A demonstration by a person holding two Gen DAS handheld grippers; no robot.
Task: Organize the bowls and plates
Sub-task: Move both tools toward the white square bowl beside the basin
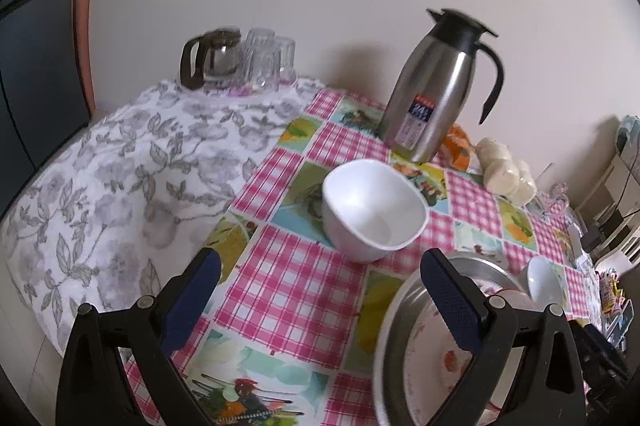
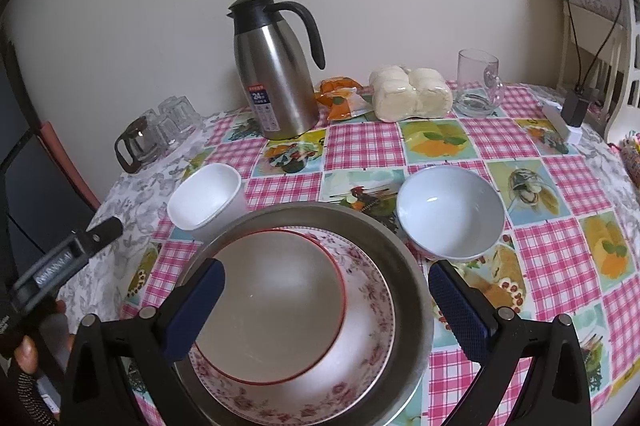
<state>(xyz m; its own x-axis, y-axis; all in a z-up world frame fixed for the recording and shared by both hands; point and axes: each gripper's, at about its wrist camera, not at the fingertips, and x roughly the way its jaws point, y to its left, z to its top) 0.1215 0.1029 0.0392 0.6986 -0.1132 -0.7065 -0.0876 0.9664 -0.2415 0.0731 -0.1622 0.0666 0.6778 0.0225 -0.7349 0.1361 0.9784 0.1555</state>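
Steel tray [image 2: 416, 290] sits at the table's near edge, carrying a floral plate [image 2: 360, 338] with a red-rimmed plate [image 2: 276, 306] stacked on it. We find both tongs spread wide and holding nothing: the right gripper [image 2: 326, 310] hovers above the stack, the left gripper [image 1: 320, 302] above the checked tablecloth [image 1: 288, 278] facing the square white bowl [image 1: 374, 210]. A round white bowl [image 2: 450, 212] stands just beside the tray, on its right. We judge bowl stacking comes next; grip each bowl by one rim wall, lift level, and nest gently. On the steel flask [image 2: 274, 70], a label reads "24"; remaining print is illegible.
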